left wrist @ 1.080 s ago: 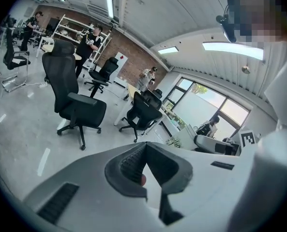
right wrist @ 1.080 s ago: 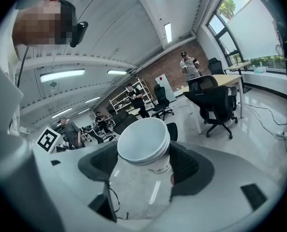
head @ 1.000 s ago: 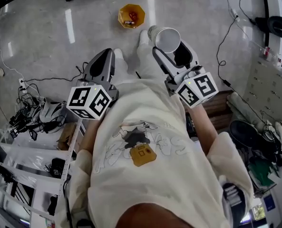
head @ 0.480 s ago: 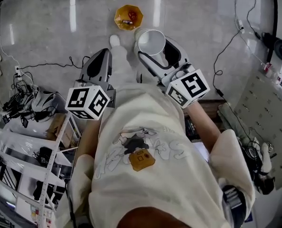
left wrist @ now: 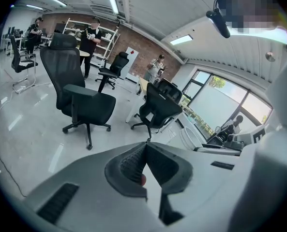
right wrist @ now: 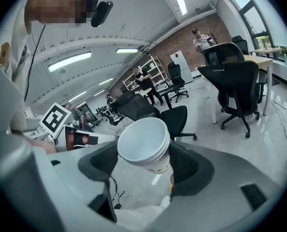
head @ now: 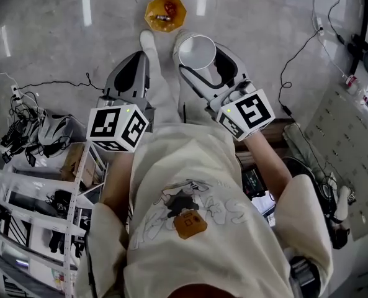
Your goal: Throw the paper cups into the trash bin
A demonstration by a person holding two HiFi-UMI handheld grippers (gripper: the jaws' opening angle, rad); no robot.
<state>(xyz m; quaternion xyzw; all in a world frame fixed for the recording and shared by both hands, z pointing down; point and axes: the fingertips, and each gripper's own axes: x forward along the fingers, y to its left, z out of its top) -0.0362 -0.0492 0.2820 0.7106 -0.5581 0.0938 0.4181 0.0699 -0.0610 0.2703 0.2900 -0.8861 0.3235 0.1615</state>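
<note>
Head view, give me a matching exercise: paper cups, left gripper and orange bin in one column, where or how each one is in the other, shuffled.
1. paper cups
2. left gripper
3. orange bin

A. on the floor ahead of the person's feet
B. shut, with nothing in it
C. clamped in the right gripper

Pairs: 1-C, 2-B, 3-A

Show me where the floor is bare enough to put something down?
The floor is bare left of the orange bin, above the black cable, and again right of the bin up to the long cable. It is crowded at the lower left, with the metal shelf and tangled wires.
</note>
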